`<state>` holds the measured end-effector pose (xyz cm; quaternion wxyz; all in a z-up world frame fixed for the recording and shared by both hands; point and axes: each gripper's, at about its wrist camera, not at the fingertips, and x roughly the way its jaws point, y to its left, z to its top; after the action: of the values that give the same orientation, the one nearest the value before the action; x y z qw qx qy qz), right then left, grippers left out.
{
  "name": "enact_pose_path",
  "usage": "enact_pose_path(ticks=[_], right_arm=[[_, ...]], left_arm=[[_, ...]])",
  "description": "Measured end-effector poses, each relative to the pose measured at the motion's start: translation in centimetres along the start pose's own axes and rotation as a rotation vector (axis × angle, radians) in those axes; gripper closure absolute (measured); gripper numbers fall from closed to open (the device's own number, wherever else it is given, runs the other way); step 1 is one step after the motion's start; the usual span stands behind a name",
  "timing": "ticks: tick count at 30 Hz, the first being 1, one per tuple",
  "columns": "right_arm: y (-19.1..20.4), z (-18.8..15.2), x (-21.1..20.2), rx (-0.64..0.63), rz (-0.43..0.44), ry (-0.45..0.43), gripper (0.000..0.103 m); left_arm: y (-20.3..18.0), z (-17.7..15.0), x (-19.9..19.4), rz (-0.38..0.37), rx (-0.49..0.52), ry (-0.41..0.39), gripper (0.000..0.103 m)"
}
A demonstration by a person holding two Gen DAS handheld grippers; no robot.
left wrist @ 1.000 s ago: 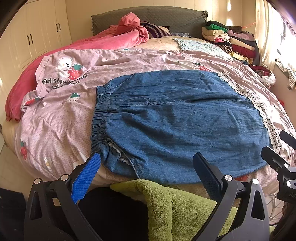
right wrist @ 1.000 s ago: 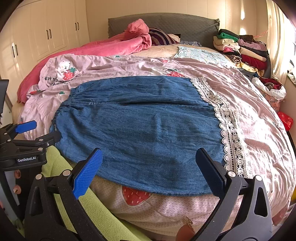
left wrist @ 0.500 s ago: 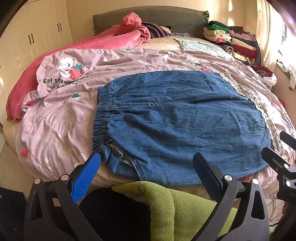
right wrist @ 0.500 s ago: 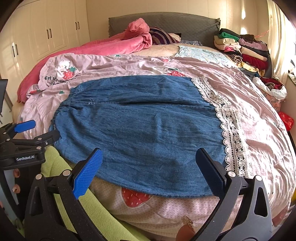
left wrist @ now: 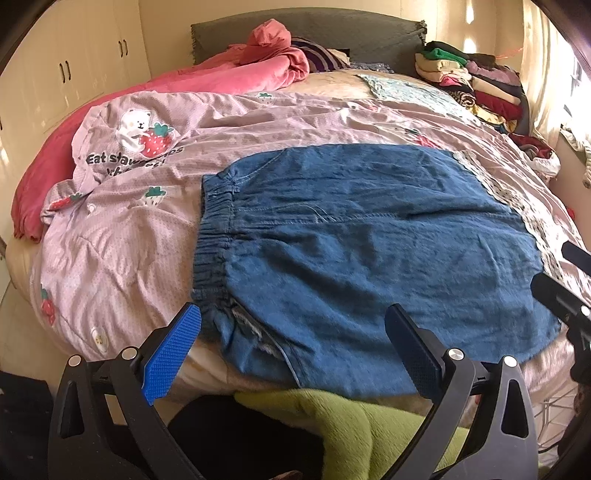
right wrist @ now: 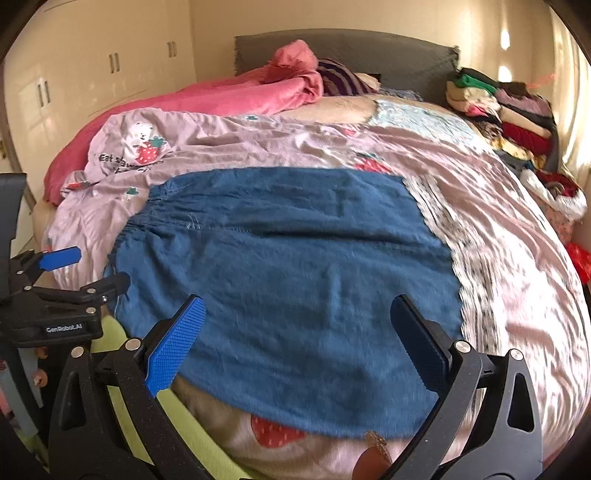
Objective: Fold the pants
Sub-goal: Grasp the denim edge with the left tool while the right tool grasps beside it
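Blue denim pants [left wrist: 362, 254] lie flat on the pink strawberry-print bedspread [left wrist: 122, 236], elastic waistband to the left, hem to the right near a lace strip. They also show in the right wrist view [right wrist: 295, 273]. My left gripper [left wrist: 295, 343] is open and empty, low over the pants' near edge by the waistband corner. My right gripper [right wrist: 295, 339] is open and empty, over the near edge toward the hem. Each gripper shows at the edge of the other's view: the right one [left wrist: 565, 299], the left one [right wrist: 66, 280].
A pink blanket [left wrist: 229, 77] is heaped at the far left by the grey headboard [left wrist: 306, 29]. A pile of folded clothes [left wrist: 476, 85] stands at the back right. White wardrobes [left wrist: 70, 62] line the left wall. Green fabric [left wrist: 351, 417] lies just below the bed's near edge.
Both grippers have moved slightly forward and up toward the pants; the right wrist view is motion-blurred. The pants lie as before, and both grippers stay open.
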<state>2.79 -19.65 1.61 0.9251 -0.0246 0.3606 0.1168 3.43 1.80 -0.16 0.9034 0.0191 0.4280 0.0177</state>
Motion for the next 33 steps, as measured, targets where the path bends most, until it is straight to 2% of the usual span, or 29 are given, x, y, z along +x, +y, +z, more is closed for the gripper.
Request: enact_pose_path(ticks=[7, 17, 26, 33], right_arm=[[0.1, 4.7, 3.8, -0.065, 0.031, -0.003, 0.008], [0.9, 10.3, 11.0, -0.175, 0.077, 0.051, 0.008], [1.8, 14.3, 17.6, -0.261, 0.129, 0.101, 0.008], [3.2, 16.2, 22.6, -0.329, 0.171, 0.164, 0.008]], left_arm=[[3.0, 3.3, 2.8, 0.018, -0.075, 0.027, 0.004], [8.5, 9.2, 8.2, 0.074, -0.146, 0.056, 0.004], [11.5, 12.8, 13.7, 0.020, -0.175, 0.095, 0.004], [10.6, 14.1, 16.9, -0.053, -0.119, 0.101, 0.004]])
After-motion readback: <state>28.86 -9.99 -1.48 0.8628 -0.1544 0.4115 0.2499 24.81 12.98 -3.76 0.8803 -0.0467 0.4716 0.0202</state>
